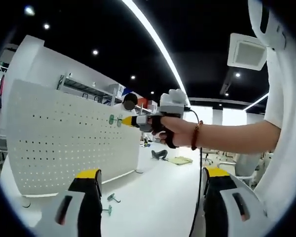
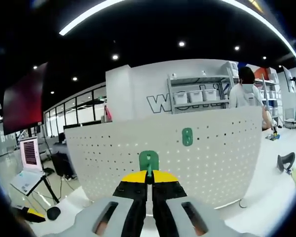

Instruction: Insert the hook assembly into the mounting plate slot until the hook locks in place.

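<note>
Your right arm reaches out level toward the white pegboard [image 1: 64, 138]. The right gripper [image 2: 149, 174] has its jaws pinched tight on a green hook [image 2: 149, 161], just before the board's face. Another green hook [image 2: 187, 136] is mounted near the board's upper edge. Your left gripper [image 1: 150, 180] hangs back, jaws wide apart, holding nothing. Two loose hooks [image 1: 110, 202] lie on the tabletop below the board's lower edge.

I see an open office hall with a black ceiling [image 2: 187, 19], round spot lights and long LED light strips [image 1: 155, 42]. A square ceiling vent [image 1: 246, 52] sits near one strip. White wall with dark lettering [image 2: 158, 101], metal shelving with bins [image 2: 197, 94] against it. Glass partitions [image 2: 74, 116] run along one side, a red panel [image 2: 24, 103] beside them. White tabletop [image 1: 158, 192]. Small screen on a tripod [image 2: 32, 155].
</note>
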Motion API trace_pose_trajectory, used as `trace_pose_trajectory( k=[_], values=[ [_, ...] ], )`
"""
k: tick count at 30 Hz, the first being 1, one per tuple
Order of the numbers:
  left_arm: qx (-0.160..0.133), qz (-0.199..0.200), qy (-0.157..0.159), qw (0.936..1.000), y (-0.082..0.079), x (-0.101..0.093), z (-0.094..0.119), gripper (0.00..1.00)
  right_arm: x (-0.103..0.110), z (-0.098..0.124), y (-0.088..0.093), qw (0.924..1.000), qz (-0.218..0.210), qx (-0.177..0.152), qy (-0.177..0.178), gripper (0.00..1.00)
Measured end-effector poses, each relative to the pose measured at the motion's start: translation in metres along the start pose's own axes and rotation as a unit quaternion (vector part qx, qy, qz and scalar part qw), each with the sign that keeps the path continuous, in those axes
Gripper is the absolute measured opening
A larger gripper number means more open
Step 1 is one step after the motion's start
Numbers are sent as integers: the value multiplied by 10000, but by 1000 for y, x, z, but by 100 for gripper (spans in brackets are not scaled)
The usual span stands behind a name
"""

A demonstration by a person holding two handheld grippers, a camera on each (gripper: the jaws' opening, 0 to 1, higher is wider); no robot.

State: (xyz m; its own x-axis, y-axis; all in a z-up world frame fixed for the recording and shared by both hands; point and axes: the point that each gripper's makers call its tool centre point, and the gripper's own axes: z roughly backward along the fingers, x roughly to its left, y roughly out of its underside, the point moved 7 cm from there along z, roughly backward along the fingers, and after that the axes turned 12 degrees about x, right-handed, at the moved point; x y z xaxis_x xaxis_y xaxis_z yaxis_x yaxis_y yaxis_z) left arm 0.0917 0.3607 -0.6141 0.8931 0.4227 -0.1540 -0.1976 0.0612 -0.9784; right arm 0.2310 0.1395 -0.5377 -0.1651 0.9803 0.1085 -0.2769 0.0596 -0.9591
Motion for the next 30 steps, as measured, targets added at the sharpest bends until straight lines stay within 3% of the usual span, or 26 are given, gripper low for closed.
trace_pose_trajectory(
  k=[7, 19, 22, 25, 30],
  values=[
    [-110, 89, -38, 9999, 2, 5, 3, 88, -4, -10, -6, 10000, -13, -45, 61, 1],
    [-21, 121, -121, 9999, 7, 5, 3, 89, -9, -27, -19, 9999, -50, -82, 64, 1],
    [118, 101, -96, 9998, 12, 5, 3, 90, -11, -31, -21, 9999, -32, -93, 89, 1],
    [-21, 120, -90, 9999, 9, 6, 4, 90, -12, -33, -23, 9999, -13, -99, 106, 1],
    [23, 116, -62, 9999, 9, 7, 4, 89, -16, -38, -26, 9998, -44, -90, 143, 1]
  ],
)
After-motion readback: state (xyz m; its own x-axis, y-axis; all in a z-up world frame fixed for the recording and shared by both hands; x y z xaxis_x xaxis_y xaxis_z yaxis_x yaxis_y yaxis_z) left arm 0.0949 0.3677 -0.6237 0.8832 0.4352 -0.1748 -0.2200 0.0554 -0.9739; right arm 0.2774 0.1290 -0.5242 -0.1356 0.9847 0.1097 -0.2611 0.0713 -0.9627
